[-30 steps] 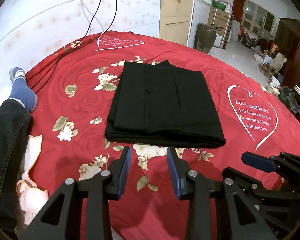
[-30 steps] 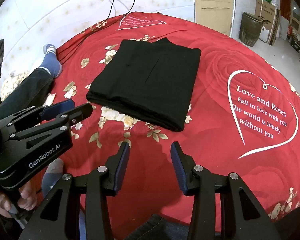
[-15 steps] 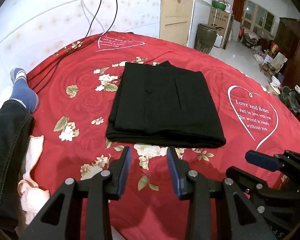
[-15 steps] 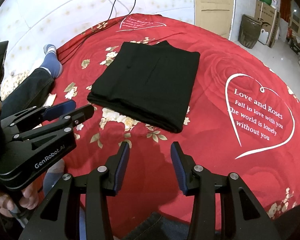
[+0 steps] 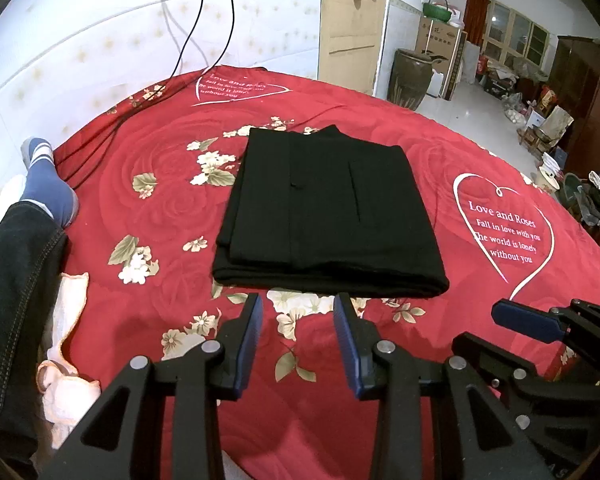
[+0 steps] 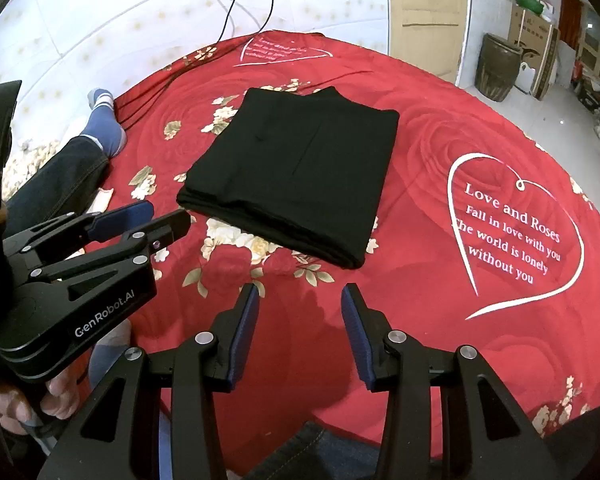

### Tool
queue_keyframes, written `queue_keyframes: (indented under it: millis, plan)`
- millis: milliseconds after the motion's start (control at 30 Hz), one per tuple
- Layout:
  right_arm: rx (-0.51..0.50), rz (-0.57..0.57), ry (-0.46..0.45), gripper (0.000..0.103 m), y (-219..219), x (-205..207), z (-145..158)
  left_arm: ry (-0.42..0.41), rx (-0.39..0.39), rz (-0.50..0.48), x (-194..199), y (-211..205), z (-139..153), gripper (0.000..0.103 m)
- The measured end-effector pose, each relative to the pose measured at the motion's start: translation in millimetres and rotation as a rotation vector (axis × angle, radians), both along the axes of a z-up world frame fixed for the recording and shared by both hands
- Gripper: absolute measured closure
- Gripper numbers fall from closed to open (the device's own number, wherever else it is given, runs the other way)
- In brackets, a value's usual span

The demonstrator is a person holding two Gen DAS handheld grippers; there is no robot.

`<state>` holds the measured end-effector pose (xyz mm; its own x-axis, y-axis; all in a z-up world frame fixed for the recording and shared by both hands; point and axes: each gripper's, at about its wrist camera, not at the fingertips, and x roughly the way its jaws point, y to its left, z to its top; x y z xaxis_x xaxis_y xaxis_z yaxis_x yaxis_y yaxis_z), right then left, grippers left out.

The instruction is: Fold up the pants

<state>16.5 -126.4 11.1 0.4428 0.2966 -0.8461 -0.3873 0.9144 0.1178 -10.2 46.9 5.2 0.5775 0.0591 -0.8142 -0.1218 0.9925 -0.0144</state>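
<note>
Both grippers apart, empty; pants (image 5: 328,216) folded, underside hidden.

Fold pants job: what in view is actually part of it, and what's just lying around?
Job:
- pants, black, folded flat on the red blanket
- left gripper, open, empty
- right gripper, open, empty

Lying about:
- black cables down the wall onto the blanket
- white cloth at the blanket's edge
- brown jar, boxes and green basket in the room behind
</note>
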Motion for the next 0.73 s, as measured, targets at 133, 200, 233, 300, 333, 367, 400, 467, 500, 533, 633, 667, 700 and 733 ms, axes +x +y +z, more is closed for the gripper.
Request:
queue_keyframes:
  millis: [133, 200, 233, 300, 333, 367, 400, 467, 500, 533, 633, 667, 700, 733]
  plan:
    - [-0.003, 0.003, -0.004, 0.060, 0.6, -0.6, 0.5, -0.001, 0.003, 0.000, -0.1, -0.1, -0.2, 0.064]
    - [-0.003, 0.002, -0.002, 0.060, 0.8, -0.8, 0.3, 0.000, 0.005, 0.000, 0.0, -0.5, 0.0, 0.064]
    - [-0.003, 0.002, -0.001, 0.060, 1.1, -0.9, 0.0, 0.000, 0.007, 0.000, 0.2, -0.5, 0.1, 0.064]
    - [-0.004, 0.001, -0.001, 0.060, 1.3, -1.0, -0.4, 0.003, 0.011, -0.002, 0.7, -1.1, 0.3, 0.064]
    - [-0.004, 0.002, -0.001, 0.060, 0.9, -1.0, -0.8, 0.003, 0.013, -0.003, 0.7, -1.6, 0.3, 0.064]
    - [-0.002, 0.002, 0.000, 0.060, 0.8, -1.1, -0.8, 0.003, 0.013, -0.005, 1.0, -1.6, 0.5, 0.064]
    - [-0.004, 0.003, 0.000, 0.060, 0.8, -0.7, -1.2, 0.003, 0.016, -0.005, 0.5, -2.5, 0.5, 0.064]
    - [-0.005, 0.004, 0.000, 0.060, 0.8, -0.8, -1.7, 0.001, 0.023, -0.007, 0.6, -3.1, 0.7, 0.064]
    - [-0.003, 0.004, 0.000, 0.060, 0.9, -0.8, -1.8, 0.000, 0.026, -0.007, 0.2, -3.5, 0.2, 0.064]
    - [-0.004, 0.005, 0.001, 0.060, 0.9, -0.4, -2.2, -0.001, 0.027, -0.007, 0.0, -3.7, 0.0, 0.064]
    - [-0.002, 0.004, 0.002, 0.060, 0.9, -0.4, -2.2, -0.008, 0.032, -0.006, -0.6, -4.1, -0.2, 0.064]
    - [-0.002, 0.003, 0.002, 0.060, 0.8, -0.4, -2.8, -0.008, 0.034, -0.005, -0.5, -4.1, -0.6, 0.064]
    - [-0.001, 0.004, 0.003, 0.060, 0.6, -0.1, -4.6, -0.008, 0.032, -0.007, -0.2, -3.9, -0.8, 0.064]
    - [-0.001, 0.004, 0.005, 0.060, 0.8, 0.1, -5.7, -0.006, 0.030, -0.005, -0.2, -4.0, -0.9, 0.064]
